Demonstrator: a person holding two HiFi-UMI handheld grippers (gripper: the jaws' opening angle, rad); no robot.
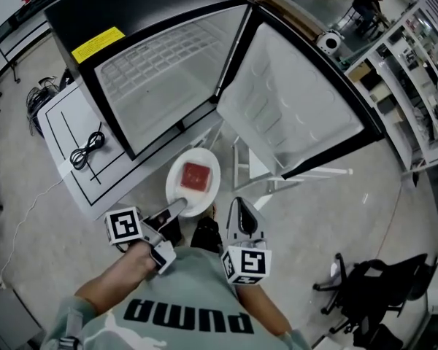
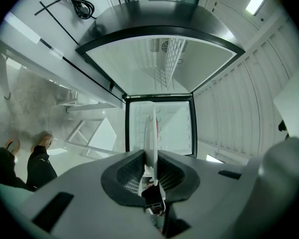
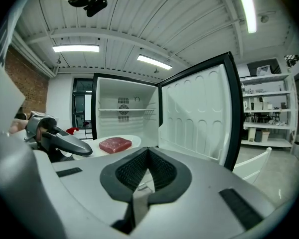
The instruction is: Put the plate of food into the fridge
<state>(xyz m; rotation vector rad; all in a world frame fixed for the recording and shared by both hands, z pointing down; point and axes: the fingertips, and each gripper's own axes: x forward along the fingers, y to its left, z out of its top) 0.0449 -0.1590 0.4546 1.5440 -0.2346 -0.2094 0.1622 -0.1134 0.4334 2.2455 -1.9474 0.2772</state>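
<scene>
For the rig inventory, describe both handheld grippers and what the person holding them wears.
The left gripper and the right gripper both have light grey moulded bodies, with black ribbed pads lining the jaws. Each carries a white cube printed with black square markers. No cables show on them. The person wears a pale green shirt with black lettering.

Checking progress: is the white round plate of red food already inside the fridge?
No, the white round plate is outside the open black fridge, clamped at its rim by the left gripper.
</scene>
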